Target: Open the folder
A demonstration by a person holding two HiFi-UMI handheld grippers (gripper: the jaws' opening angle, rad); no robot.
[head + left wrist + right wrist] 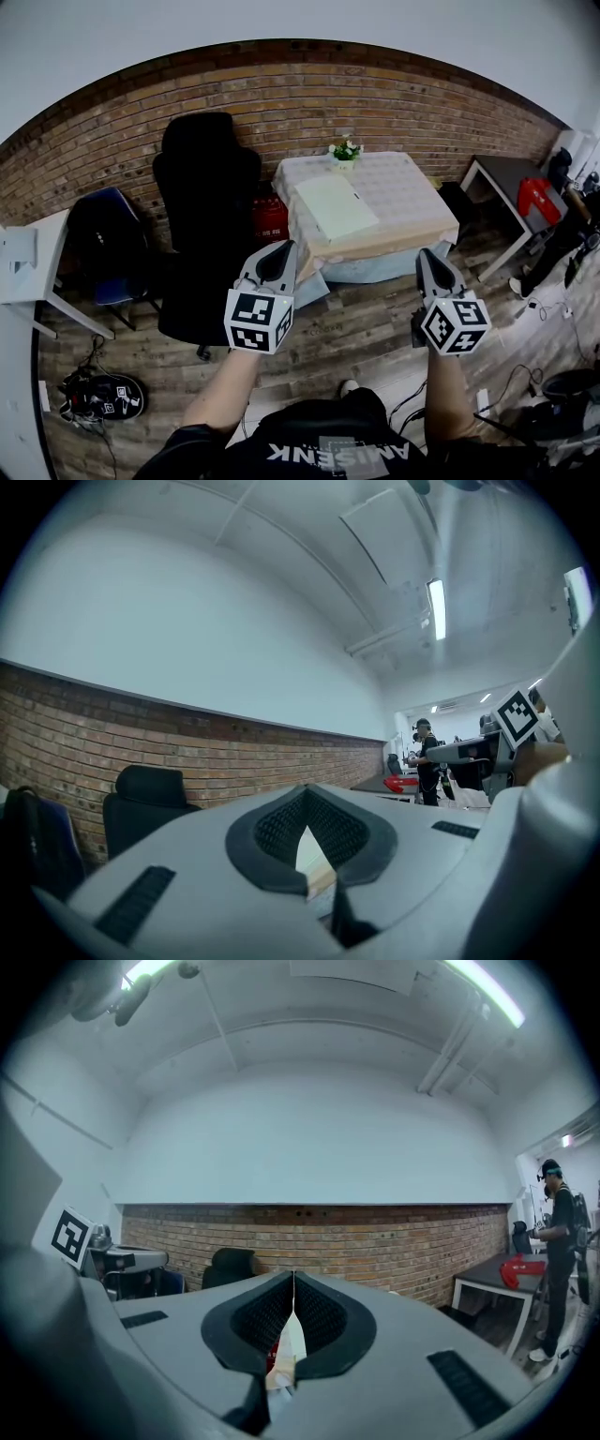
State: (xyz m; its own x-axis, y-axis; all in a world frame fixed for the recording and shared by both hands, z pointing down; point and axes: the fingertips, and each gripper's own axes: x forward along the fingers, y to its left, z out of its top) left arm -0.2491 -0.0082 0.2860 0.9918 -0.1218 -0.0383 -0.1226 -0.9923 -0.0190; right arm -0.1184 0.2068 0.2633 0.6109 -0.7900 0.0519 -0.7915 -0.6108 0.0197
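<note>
Near the body, the left claw (284,248) and right claw (424,255) are each pressed together and empty, well short of the tabletop (412,202). The closed folder (336,208) lies flat there near its left edge. Arriving shut, the tips would likely shove it off instead of lifting its cover.

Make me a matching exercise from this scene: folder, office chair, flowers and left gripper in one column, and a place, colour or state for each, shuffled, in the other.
1. folder
2. office chair
3. flowers
4. left gripper

A. black, left of the table
B. fingers shut, nothing held
C. pale green, flat on the table
D. at the table's far edge

Pairs: 1-C, 2-A, 3-D, 4-B
</note>
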